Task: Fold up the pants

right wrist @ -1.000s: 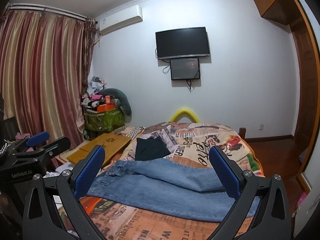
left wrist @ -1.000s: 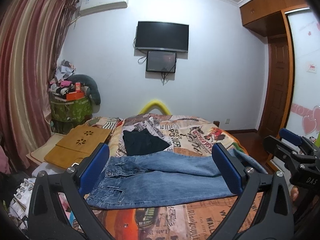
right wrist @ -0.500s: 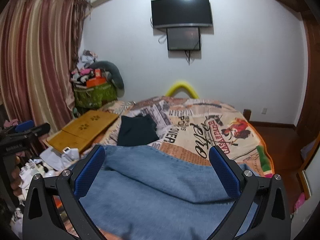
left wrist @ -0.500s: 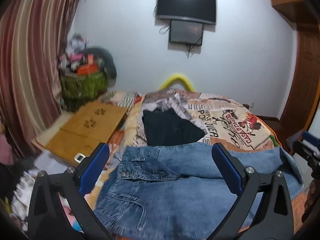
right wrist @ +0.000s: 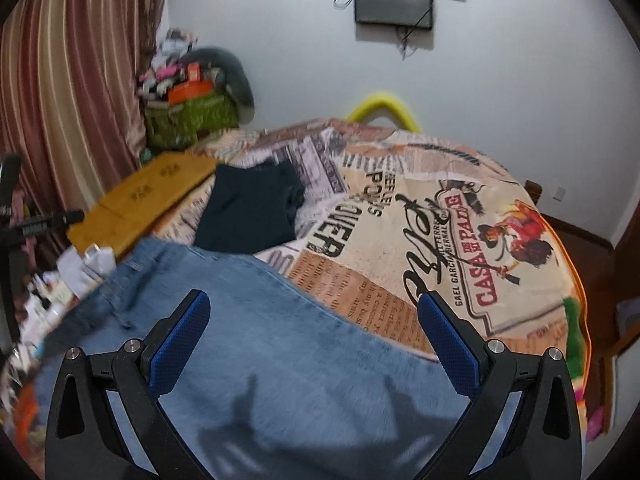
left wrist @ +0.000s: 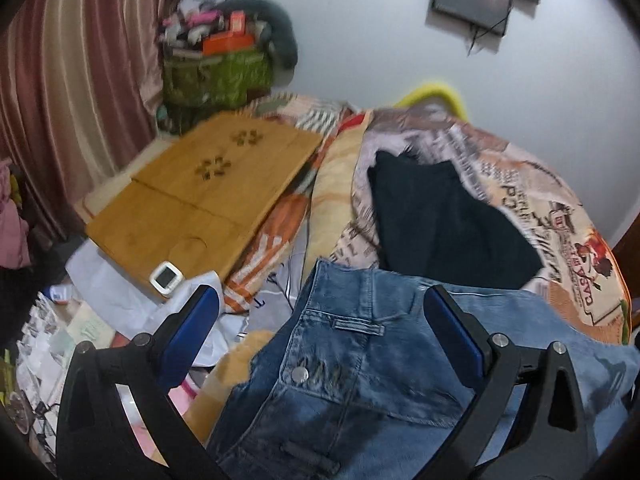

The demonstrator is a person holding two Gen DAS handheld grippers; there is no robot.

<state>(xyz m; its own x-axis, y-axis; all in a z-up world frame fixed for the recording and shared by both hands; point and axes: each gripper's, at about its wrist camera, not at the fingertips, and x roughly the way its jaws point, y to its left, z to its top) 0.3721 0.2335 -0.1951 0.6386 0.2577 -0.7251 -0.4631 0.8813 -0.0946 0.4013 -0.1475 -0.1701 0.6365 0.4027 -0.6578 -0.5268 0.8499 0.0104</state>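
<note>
Blue jeans [left wrist: 360, 380] lie across the near part of the bed, waistband and button toward the left. My left gripper [left wrist: 320, 308] is open and empty, hovering just above the waist end. In the right wrist view the jeans' legs [right wrist: 288, 360] fill the lower frame. My right gripper [right wrist: 312, 312] is open and empty, low over the leg fabric. The left gripper's black frame [right wrist: 36, 224] shows at the left edge of that view.
A dark folded garment [left wrist: 444, 224] lies on the printed bedspread [right wrist: 440, 240] behind the jeans. A bamboo lap desk [left wrist: 200, 200] with a small white device [left wrist: 166, 276] sits left of the bed, above floor clutter. A green basket [left wrist: 216, 76] stands by the curtain.
Both grippers have moved forward and tilted down toward the jeans, which now fill the lower part of each view. Both stay open.
</note>
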